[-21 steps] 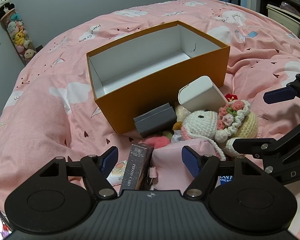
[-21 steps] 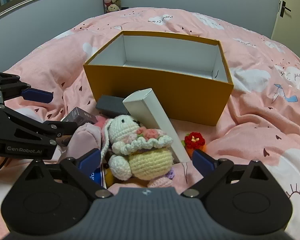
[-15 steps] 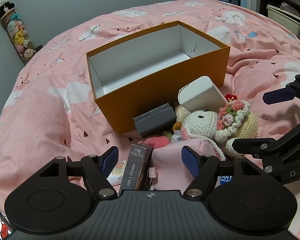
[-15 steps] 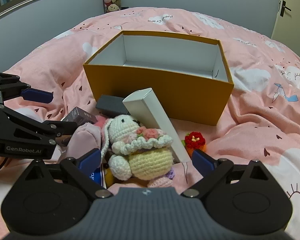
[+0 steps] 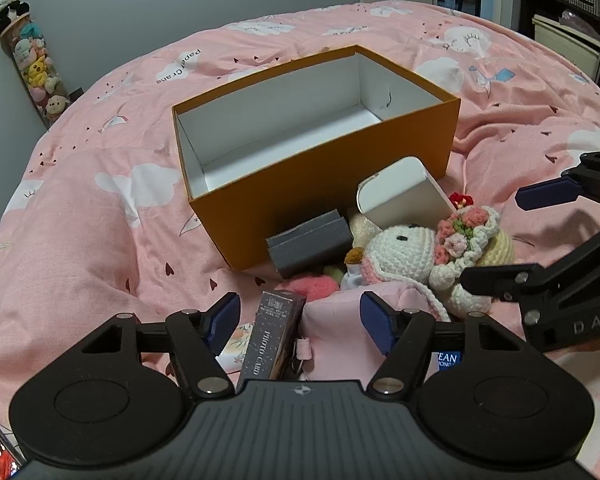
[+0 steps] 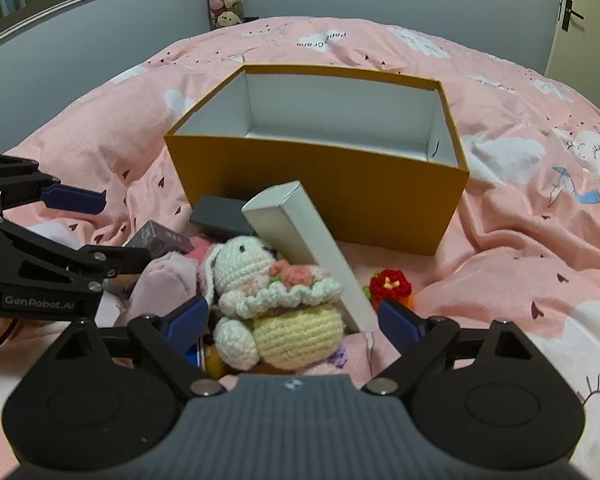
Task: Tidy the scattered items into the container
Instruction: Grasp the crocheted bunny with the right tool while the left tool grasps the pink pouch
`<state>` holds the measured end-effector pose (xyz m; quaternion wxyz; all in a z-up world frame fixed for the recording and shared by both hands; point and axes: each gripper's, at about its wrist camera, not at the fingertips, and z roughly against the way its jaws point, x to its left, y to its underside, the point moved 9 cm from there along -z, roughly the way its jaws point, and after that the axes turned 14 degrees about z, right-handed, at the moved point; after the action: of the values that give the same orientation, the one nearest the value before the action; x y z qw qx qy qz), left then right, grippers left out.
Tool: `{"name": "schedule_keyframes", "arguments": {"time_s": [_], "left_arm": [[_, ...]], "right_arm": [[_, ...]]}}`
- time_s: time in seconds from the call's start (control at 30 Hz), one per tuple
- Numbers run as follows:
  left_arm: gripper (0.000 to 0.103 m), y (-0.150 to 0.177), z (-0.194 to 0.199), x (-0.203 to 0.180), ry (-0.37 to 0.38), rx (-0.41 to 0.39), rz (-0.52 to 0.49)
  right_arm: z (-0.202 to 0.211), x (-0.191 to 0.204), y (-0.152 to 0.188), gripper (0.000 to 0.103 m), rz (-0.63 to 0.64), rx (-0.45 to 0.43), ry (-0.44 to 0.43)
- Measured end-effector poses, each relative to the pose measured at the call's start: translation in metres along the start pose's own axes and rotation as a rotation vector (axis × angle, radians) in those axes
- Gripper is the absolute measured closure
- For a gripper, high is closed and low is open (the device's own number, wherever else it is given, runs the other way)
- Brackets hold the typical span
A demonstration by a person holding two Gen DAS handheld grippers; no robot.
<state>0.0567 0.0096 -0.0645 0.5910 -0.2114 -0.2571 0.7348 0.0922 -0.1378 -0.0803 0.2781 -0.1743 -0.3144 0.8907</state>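
While your left gripper (image 5: 300, 316) and right gripper (image 6: 292, 316) both hang wide and empty over the pile, the orange box (image 6: 320, 188) sits bare just behind it on the quilt (image 5: 80, 208). The bunny (image 6: 268, 296) lies between your right jaws, the card box (image 5: 272, 332) and pink pouch (image 5: 332, 316) between your left. Careful: the white carton (image 6: 304, 248) leans on that bunny, so lifting it could tip the carton, and your grippers are close enough to clash.

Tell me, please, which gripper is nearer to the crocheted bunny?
Right. The right gripper straddles the bunny; the left gripper sits beside it, over the photo card box.
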Motion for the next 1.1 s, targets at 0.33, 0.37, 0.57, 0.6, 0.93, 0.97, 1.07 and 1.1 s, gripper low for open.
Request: {"name": "schedule_keyframes", "arguments": {"time_s": [0.33,0.37,0.57,0.6,0.93,0.97,1.07,1.1], "left_arm": [[0.030,-0.012,0.001,0.013,0.069,-0.051,-0.034],[0.030,-0.012,0.001,0.015,0.083,-0.044,-0.045],[0.030,-0.003,-0.003,0.018,0.141,0.012,-0.086],[0.030,-0.001,-0.004,0.018,0.150,0.021,-0.079],[0.025,0.008,0.011,-0.014,0.378,0.086,-0.002],[0.025,0.009,0.010,-0.019,0.380,0.089,-0.009],[0.025,0.014,-0.002,-0.027,0.331,0.112,-0.029],[0.025,0.015,-0.006,-0.028,0.314,0.120,-0.029]], "right_arm": [[-0.004,-0.003,-0.021,0.019,0.093,-0.054,-0.002],[-0.005,-0.001,-0.022,0.020,0.102,-0.053,-0.010],[-0.015,0.006,-0.020,0.028,0.105,-0.028,-0.073],[-0.017,0.006,-0.019,0.028,0.103,-0.021,-0.074],[-0.028,0.003,-0.005,0.025,0.076,0.016,-0.133],[-0.028,0.004,-0.004,0.025,0.075,0.017,-0.138],[-0.031,0.005,-0.003,0.023,0.081,0.025,-0.146],[-0.034,0.006,-0.001,0.023,0.089,0.035,-0.147]]}}
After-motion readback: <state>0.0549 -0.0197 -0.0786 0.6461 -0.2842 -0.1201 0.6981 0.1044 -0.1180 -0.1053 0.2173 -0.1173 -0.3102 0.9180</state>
